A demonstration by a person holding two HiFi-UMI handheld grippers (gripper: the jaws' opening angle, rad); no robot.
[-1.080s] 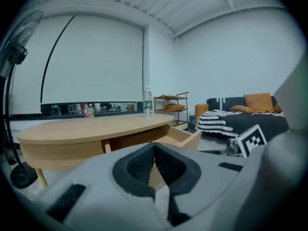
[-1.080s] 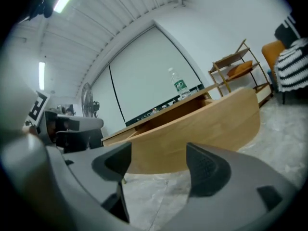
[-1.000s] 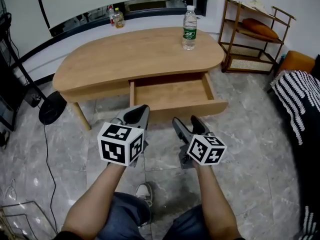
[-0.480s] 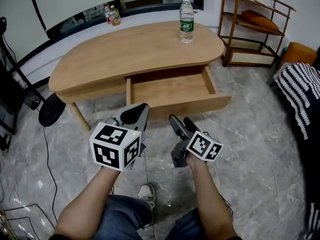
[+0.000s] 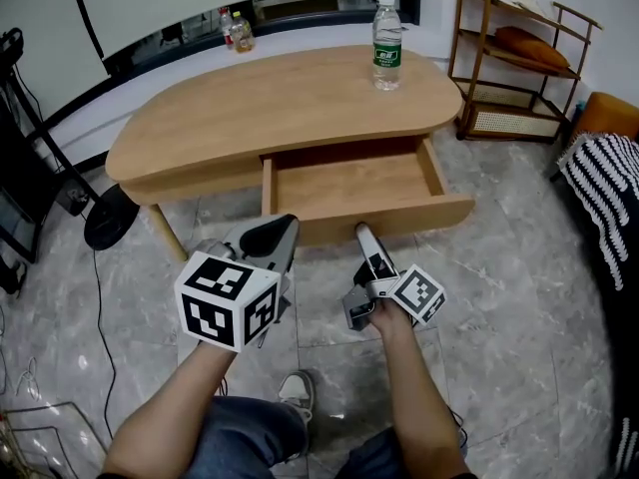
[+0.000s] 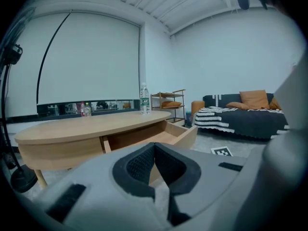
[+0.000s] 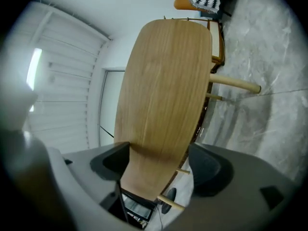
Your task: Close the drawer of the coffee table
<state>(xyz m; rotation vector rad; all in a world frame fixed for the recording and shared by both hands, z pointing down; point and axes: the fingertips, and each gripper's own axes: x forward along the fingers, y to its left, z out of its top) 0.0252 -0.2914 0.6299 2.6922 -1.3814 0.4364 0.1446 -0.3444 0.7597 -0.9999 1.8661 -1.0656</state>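
The wooden coffee table (image 5: 280, 108) has its drawer (image 5: 349, 183) pulled out toward me, with nothing in it. My right gripper (image 5: 364, 239) is rolled on its side, just short of the drawer's front panel (image 5: 399, 221), jaws open and holding nothing. In the right gripper view that panel (image 7: 163, 95) fills the middle, seen beyond the gap of the right gripper (image 7: 159, 165). My left gripper (image 5: 272, 236) hangs left of it, lower than the drawer, shut and holding nothing. The left gripper (image 6: 154, 150) looks at the table (image 6: 86, 126) and the drawer (image 6: 178, 134) from low down.
A water bottle (image 5: 386, 30) stands on the tabletop's far right. A wooden shelf rack (image 5: 514, 68) and a striped blanket (image 5: 604, 188) are at the right. A round black base (image 5: 110, 218) and a cable lie on the marble floor at the left. My shoe (image 5: 295, 387) is below.
The right gripper has rolled onto its side and sunk a little, closer to the drawer front. The left gripper has stayed put.
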